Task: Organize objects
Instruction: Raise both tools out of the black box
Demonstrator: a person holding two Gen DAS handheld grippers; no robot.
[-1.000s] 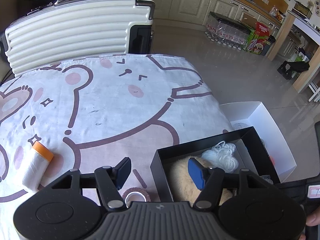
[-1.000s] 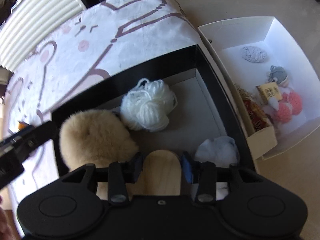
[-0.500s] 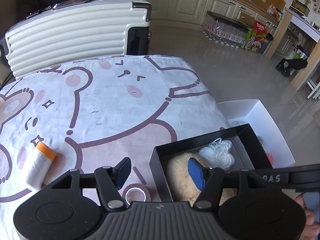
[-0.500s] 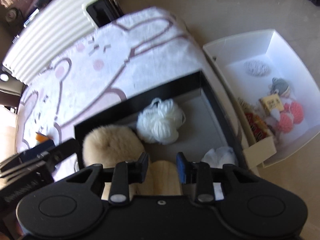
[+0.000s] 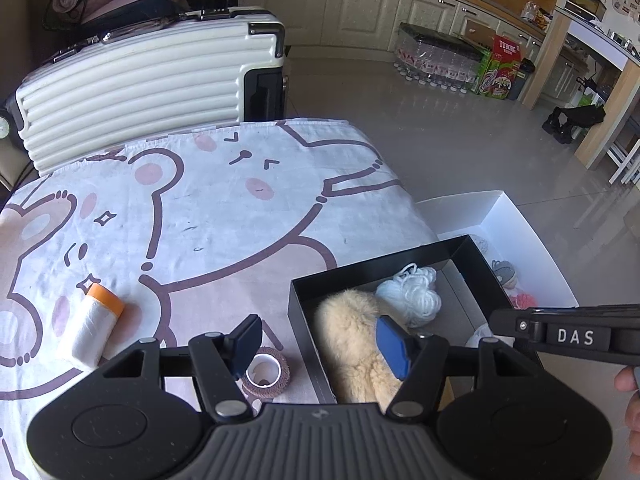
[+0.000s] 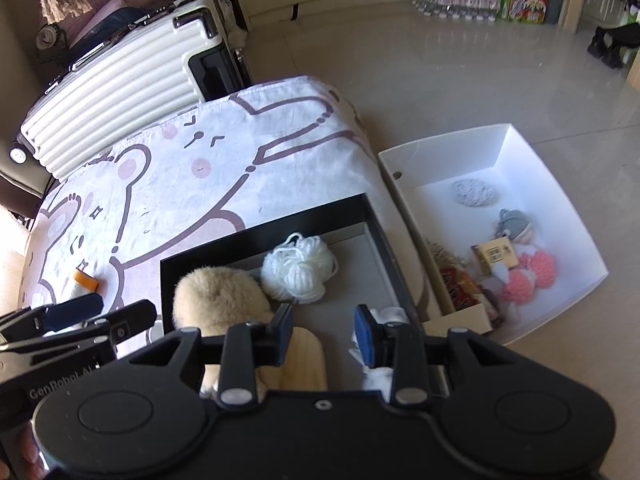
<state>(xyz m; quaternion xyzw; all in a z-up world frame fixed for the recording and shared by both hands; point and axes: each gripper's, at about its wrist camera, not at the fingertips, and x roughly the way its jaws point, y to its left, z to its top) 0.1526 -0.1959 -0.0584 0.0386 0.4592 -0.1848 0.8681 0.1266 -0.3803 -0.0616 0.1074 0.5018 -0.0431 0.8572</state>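
Left wrist view: our left gripper (image 5: 320, 346) hovers, jaws wide apart, empty, straddling black box (image 5: 476, 258) wall; tape roll (image 5: 265, 372) and orange-capped roll (image 5: 94, 330) on bear-print bench (image 5: 224, 216).

Right wrist view: our right gripper (image 6: 323, 338) over box, jaws apart, empty; fur toy (image 6: 218, 300), white yarn (image 6: 298, 268), wooden piece (image 6: 306, 364) inside; white box (image 6: 532, 160) on floor beside.

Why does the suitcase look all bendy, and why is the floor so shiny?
Left wrist view: the round fisheye lens curves the suitcase and darkens the corners, though everything is sharp. Right wrist view: sunlight glares off the floor and makes the white box very bright, while the black box stays dim inside.
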